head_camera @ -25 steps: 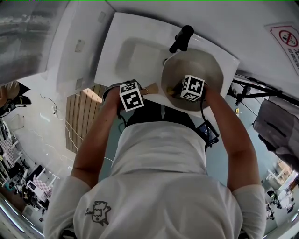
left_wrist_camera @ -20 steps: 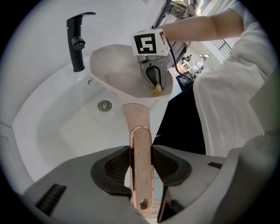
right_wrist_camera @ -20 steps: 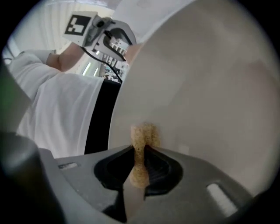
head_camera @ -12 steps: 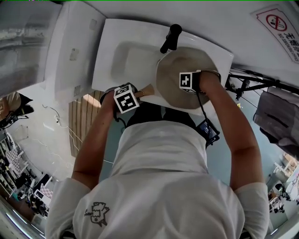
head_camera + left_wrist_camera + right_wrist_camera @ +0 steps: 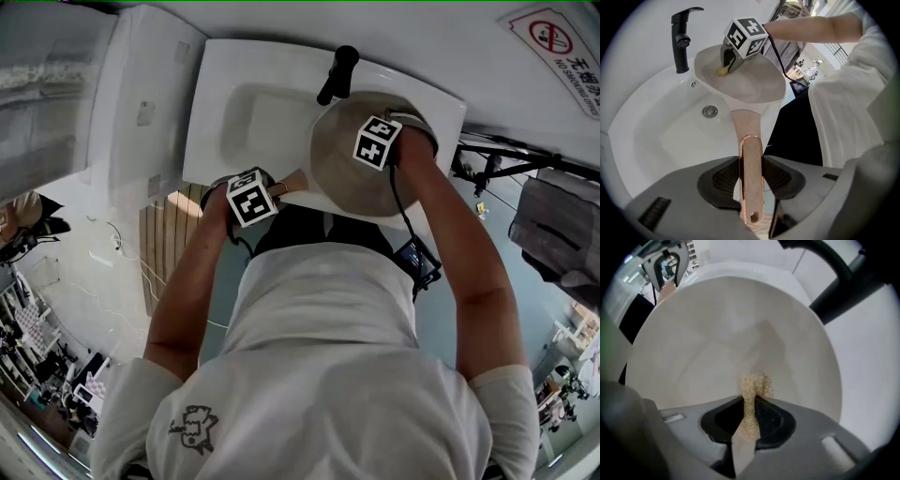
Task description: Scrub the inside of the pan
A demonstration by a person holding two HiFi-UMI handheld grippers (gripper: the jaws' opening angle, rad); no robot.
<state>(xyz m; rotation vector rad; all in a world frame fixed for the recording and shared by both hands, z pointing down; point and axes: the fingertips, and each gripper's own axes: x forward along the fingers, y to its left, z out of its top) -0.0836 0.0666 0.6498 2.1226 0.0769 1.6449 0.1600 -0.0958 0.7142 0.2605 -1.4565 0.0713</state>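
A beige pan (image 5: 745,84) is held over the white sink (image 5: 656,136). My left gripper (image 5: 751,177) is shut on the pan's pinkish handle (image 5: 751,154), which runs straight out between its jaws. Inside the pan, my right gripper (image 5: 750,409) is shut on a tan scouring sponge (image 5: 752,389), whose tip presses against the pan's inner surface (image 5: 726,333). In the head view the pan (image 5: 337,173) lies at the sink's right side, with the right gripper's marker cube (image 5: 377,141) over its far part and the left gripper's cube (image 5: 248,197) at the near edge.
A black faucet (image 5: 682,40) stands behind the pan at the sink's back rim, close to the pan's far edge. The drain (image 5: 710,111) lies in the basin left of the pan. The person's body stands right against the sink's front edge (image 5: 281,202).
The right gripper with the sponge has moved across the pan from its near side toward its far rim. The left gripper has kept its hold on the handle.
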